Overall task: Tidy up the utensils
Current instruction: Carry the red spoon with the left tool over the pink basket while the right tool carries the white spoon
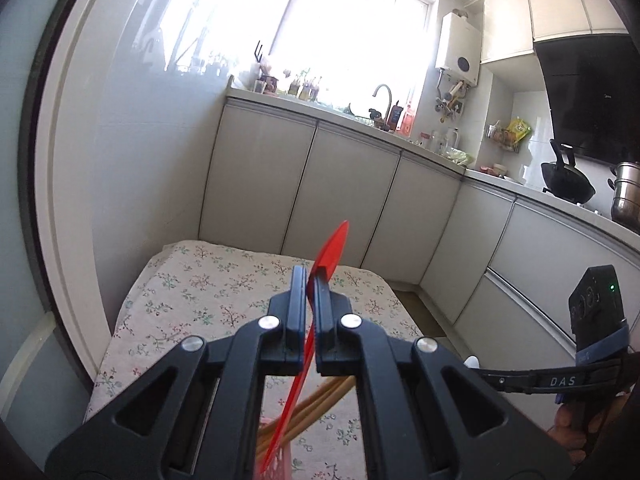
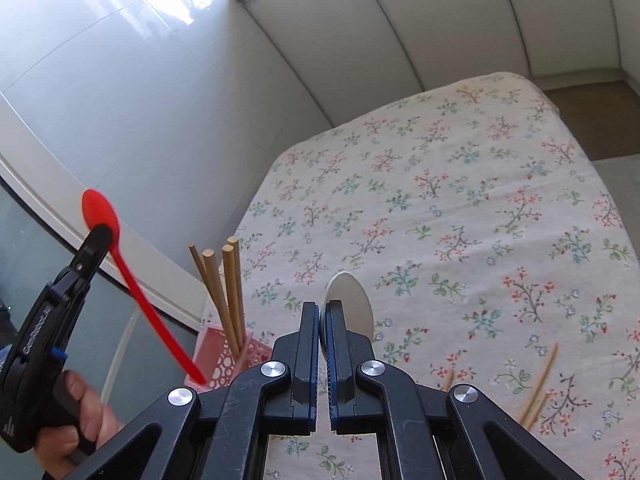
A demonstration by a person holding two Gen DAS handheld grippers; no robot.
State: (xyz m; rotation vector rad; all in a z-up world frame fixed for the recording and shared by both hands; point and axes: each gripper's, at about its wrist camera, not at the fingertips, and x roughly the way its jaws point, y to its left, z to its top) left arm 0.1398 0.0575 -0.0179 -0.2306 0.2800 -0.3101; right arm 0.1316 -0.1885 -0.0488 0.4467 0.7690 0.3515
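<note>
My left gripper (image 1: 310,276) is shut on a red plastic spoon (image 1: 331,250), bowl end forward, its handle slanting down toward a pink perforated basket (image 1: 280,458). In the right wrist view that same left gripper (image 2: 102,234) holds the red spoon (image 2: 136,280) in the air at the left, gripped just below the bowl. My right gripper (image 2: 322,308) is shut on a white spoon (image 2: 354,300), whose bowl sticks out past the fingertips. The pink basket (image 2: 224,356) stands at the table's left edge with several wooden chopsticks (image 2: 226,284) upright in it.
A floral tablecloth (image 2: 440,200) covers the table. Two loose chopsticks (image 2: 538,388) lie on it at the near right. Grey cabinet doors (image 1: 340,188) run behind the table, with a sink tap (image 1: 384,98) and a black wok (image 1: 566,182) on the counter. A hand (image 2: 76,424) holds the left tool.
</note>
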